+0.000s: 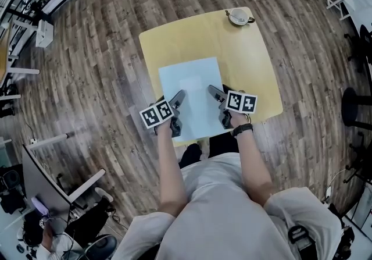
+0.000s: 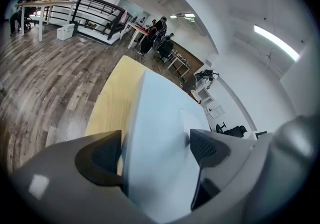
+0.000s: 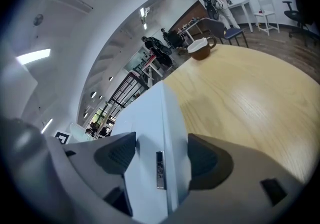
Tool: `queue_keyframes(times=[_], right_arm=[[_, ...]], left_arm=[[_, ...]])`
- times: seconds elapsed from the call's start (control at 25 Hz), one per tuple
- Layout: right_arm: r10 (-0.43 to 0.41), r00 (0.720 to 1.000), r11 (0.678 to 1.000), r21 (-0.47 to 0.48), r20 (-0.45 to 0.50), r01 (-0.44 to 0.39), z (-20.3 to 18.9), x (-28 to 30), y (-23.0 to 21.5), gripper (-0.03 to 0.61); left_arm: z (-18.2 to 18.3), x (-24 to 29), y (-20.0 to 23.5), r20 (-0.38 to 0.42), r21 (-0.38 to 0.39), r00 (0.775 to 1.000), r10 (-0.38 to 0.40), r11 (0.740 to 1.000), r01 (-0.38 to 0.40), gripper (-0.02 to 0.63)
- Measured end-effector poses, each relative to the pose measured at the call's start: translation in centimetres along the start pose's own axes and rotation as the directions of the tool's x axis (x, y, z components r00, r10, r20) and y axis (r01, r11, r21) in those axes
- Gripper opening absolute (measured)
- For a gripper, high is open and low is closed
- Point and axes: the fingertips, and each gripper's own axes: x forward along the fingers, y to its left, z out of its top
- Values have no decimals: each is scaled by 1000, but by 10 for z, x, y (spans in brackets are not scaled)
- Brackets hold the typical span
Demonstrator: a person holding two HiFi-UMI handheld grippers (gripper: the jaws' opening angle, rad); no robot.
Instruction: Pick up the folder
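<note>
No legible text, brand, number or sign in any view. Only black-and-white square marker patterns on the left gripper [image 1: 177, 113] and right gripper [image 1: 220, 106], coded and not readable as characters. Small dark label strip [image 3: 159, 170] on the folder [image 3: 150, 118] edge between the right gripper's fingers, print too small to read.

left gripper [image 2: 155, 152] jaws clamped, right gripper [image 3: 161, 157] likewise

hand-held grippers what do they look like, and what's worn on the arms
Both the left hand-held gripper and the right hand-held gripper are grey with dark textured pads, each carrying a white cube of black square markers. Short light-grey sleeves; a black wristband on the right wrist.
</note>
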Motion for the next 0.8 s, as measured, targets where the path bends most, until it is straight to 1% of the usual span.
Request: queue_keyframes(times=[0.36, 0.56, 0.8], right_arm=[[37, 996, 998, -62, 80, -32, 32, -20, 43, 304], [87, 986, 992, -108, 144, -72, 49, -38, 75, 304], [113, 971, 980, -182, 210, -75, 74, -62, 105, 304]], left_arm=[[36, -35, -25, 86, 51, 995, -45, 998, 41, 420], [61, -59, -43, 140, 116, 986, -86, 991, 70, 420], [87, -84, -72, 179, 202, 973, -146, 973, 109, 420]])
